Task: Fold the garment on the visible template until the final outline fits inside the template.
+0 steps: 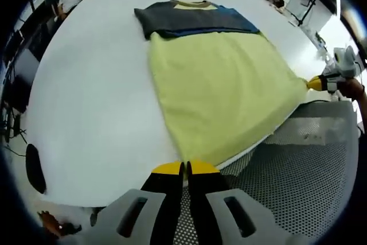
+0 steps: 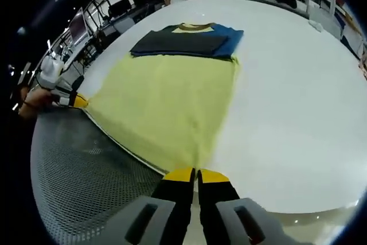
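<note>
Left gripper [image 1: 184, 167] and right gripper [image 2: 195, 173] each had jaws clamped on a bottom corner of the yellow T-shirt with dark folded-in sleeves [image 1: 218, 78]. The shirt lay flat on the white round table [image 1: 92, 96], hem at the table edge above a grey perforated mesh surface [image 1: 304, 164].

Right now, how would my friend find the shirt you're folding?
Look at the big white table. The shirt lies flat there, its near hem at the table edge beside grey mesh. It is pale yellow, with dark grey and blue sleeves folded across the top.
</note>
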